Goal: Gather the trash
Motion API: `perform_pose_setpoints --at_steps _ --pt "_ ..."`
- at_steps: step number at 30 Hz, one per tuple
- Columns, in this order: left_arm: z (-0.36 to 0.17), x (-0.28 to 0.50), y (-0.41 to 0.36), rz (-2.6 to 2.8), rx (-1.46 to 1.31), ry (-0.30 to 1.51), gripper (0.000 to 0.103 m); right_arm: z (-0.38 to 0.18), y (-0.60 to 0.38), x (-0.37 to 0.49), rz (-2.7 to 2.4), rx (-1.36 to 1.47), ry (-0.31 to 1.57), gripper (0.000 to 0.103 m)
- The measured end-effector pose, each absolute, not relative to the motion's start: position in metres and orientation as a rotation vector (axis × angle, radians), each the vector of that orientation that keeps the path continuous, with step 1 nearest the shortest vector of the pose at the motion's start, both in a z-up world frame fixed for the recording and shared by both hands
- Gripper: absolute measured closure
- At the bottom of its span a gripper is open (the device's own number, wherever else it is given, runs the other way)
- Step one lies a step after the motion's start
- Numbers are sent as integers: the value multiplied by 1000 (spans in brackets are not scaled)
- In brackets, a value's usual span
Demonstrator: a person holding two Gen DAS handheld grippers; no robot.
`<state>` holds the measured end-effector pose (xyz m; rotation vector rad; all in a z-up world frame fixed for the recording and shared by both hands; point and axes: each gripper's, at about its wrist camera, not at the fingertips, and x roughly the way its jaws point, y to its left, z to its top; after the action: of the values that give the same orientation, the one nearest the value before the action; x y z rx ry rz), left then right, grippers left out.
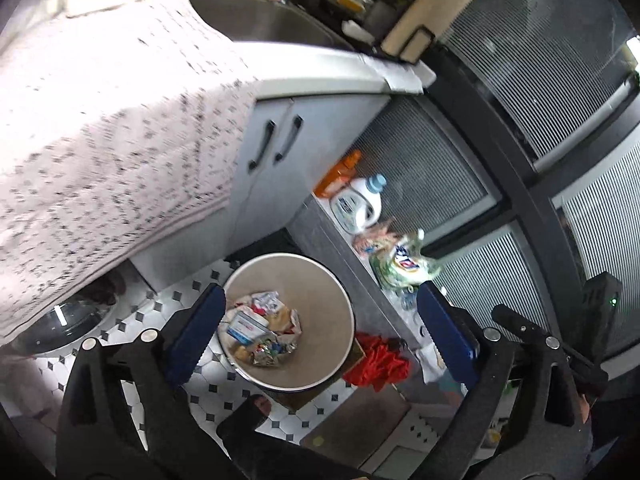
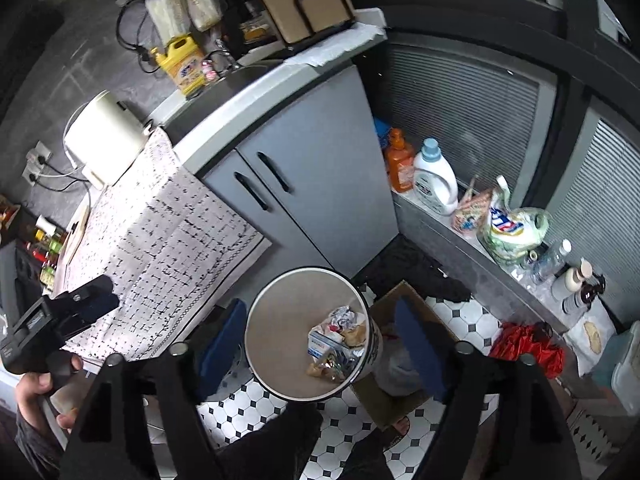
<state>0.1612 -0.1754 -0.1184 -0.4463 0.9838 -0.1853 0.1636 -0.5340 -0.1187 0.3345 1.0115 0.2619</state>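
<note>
Tongs over trash bin (image 1: pixel 340 344)
Left tongs (image 1: pixel 320 332), right tongs (image 2: pixel 320 344): both wide, empty, poised above wrappers (image 1: pixel 260 328).

No readable text anywhere. White detergent bottle (image 2: pixel 436 182) has a label, print too small. Green-white bag (image 2: pixel 510 232) on the ledge shows a blue-red logo, letters blurred. Yellow jug (image 2: pixel 182 62) label and the blue-white box (image 1: pixel 244 326) in the bin (image 1: pixel 340 340): illegible.
</note>
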Motion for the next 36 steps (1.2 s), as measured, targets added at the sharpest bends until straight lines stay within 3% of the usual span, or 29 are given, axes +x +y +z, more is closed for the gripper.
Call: perform_pose_setpoints --at_steps 7,22,36 --pt "-78 139 -144 -124 -427 891 6 -72 -516 168 293 324 932 8" --pt "21 61 -47 17 -287 654 6 28 -415 128 339 270 760 8" --pt "49 -24 31 137 -247 590 6 59 -320 69 393 227 741 8"
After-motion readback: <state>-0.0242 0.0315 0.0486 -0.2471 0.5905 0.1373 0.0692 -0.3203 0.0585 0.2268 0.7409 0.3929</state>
